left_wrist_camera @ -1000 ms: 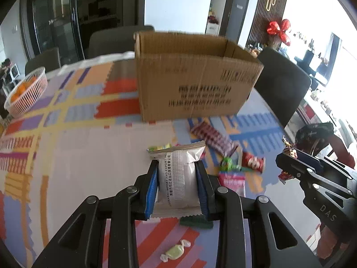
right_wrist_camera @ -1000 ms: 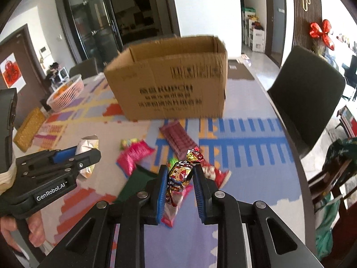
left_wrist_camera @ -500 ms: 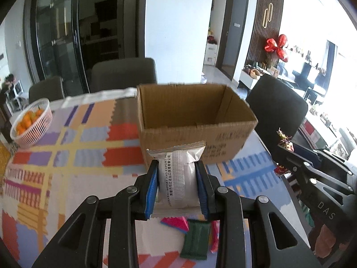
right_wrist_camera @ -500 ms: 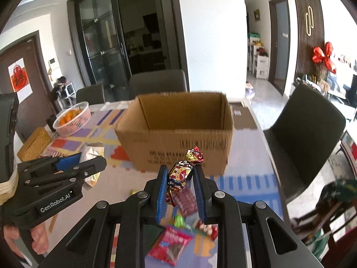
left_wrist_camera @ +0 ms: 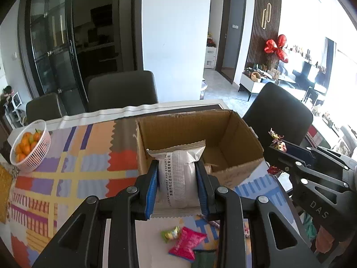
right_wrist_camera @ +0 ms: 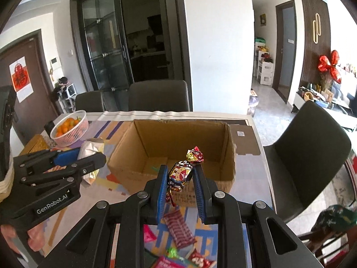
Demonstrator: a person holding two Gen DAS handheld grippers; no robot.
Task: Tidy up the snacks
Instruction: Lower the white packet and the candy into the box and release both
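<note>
The left tool [left_wrist_camera: 177, 178] is being kept clamped on a white packet [left_wrist_camera: 177, 174], gripped by its flat sides with the crimped top edge standing above the blue pads. The right tool [right_wrist_camera: 179, 183] is being held nearly closed on a foil-wrapped candy [right_wrist_camera: 180, 174], whose twisted end is sticking up past the fingertips.

Compared with a second ago, both tools are being carried higher and closer to the cardboard box [right_wrist_camera: 229, 156]: then only the printed front wall was shown, and now the open top and brown floor are being looked into from above. Both snacks are judged to be about ready for dropping in, though neither is clearly past the near wall yet.

The box is being presented with its flaps out of the way and its inside almost bare, so plenty of room is left for both items. The near rim is the edge to be cleared. The two tools are being held side by side, close enough that one should be released at a time. More wrapped snacks [left_wrist_camera: 186, 243] are being left on the worktop [left_wrist_camera: 67, 178] below, and a basket of oranges [left_wrist_camera: 30, 147] is standing well off to the left.
</note>
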